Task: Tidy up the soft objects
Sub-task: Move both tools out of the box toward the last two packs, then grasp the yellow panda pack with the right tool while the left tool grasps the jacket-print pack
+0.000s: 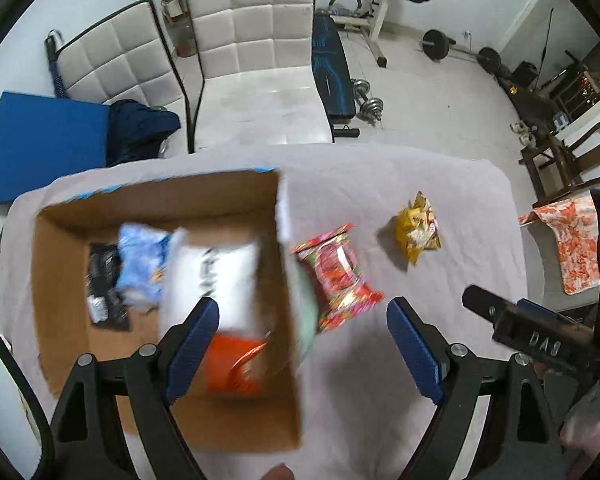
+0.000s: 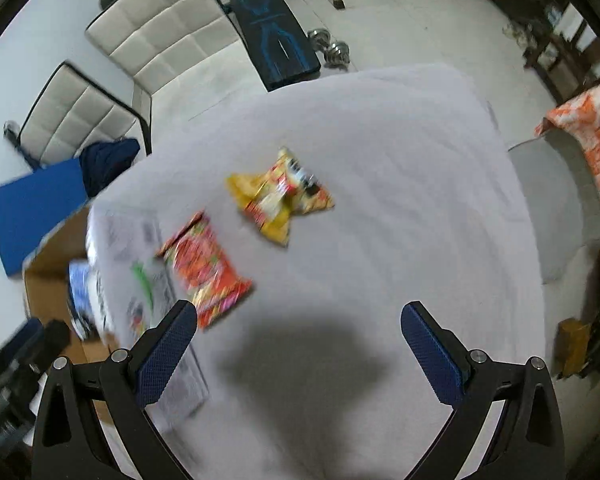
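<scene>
- Left gripper [image 1: 303, 340]: jaws spread wide, released, nothing between them; it hangs over the right wall of the cardboard box [image 1: 288, 364], touching nothing.
- Right gripper [image 2: 299, 344]: jaws equally wide, released, grasping nothing, above bare cloth on the desk [image 2: 400, 208].
- Inside the box, four soft packets: one orange [image 1: 230, 364] nearest, one white [image 1: 214, 276], one light blue [image 1: 142, 264], one black [image 1: 104, 280] at far left. Blur hides finer detail.
- On the desk, outside the box, two packets: one red packet [image 1: 340, 276] just beside the box's right wall, one yellow packet [image 1: 416, 228] farther right, apart from it.
- Beyond the desk, two white padded chairs [image 1: 256, 40].
</scene>
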`<state>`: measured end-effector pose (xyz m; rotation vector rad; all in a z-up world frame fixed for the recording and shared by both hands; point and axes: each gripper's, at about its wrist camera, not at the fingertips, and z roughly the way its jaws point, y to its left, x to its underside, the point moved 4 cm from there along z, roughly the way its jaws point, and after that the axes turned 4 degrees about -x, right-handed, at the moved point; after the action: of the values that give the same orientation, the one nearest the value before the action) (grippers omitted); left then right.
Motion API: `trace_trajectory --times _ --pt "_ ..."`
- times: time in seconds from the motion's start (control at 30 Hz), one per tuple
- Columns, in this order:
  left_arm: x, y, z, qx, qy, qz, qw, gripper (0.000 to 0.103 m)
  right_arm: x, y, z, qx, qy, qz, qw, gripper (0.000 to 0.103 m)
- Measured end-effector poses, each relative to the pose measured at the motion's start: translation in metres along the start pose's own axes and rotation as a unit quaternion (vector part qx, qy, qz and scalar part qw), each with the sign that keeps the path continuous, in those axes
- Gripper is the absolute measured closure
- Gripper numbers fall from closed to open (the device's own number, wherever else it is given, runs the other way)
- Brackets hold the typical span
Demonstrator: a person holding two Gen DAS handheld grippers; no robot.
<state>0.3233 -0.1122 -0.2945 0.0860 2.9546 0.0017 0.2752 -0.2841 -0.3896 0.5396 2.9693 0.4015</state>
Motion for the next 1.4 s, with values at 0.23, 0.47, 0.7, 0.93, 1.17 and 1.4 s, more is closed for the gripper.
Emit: trace_trajectory --times 0.23,0.47,0.7,0.93,1.17,1.4 --pt "-0.031 -0.032 0.043 -0.014 0.024 -0.026 0.9993 0.017 -0.058 -0.04 0.068 -0.073 0.072 0.09 0.991 0.016" --pt "-0.045 -0.04 0.075 -0.038 0.044 -0.041 0.9975 0.017 -0.073 -0.044 0.129 -0.157 0.131 0.174 0.963 0.036" --pt "-0.046 -0.044 0.087 -0.046 0.056 -0.047 0.9962 0.017 -0.075 -0.036 0.146 -0.138 0.151 0.139 0.969 0.053" --pt "-0.032 -0.067 0.092 -0.03 0.07 -0.03 0.9967 0.017 -0.054 -0.068 0.116 -0.017 0.132 0.016 0.991 0.054" --pt "-0.006 -0.091 0.133 -0.048 0.111 -0.026 0.9924 0.017 -0.029 -0.117 0.098 0.024 0.106 0.008 0.994 0.054" --pt "0.003 -0.089 0.16 -0.094 0.123 -0.047 0.9868 0.017 -0.015 -0.104 0.092 0.047 0.077 -0.017 0.996 0.054"
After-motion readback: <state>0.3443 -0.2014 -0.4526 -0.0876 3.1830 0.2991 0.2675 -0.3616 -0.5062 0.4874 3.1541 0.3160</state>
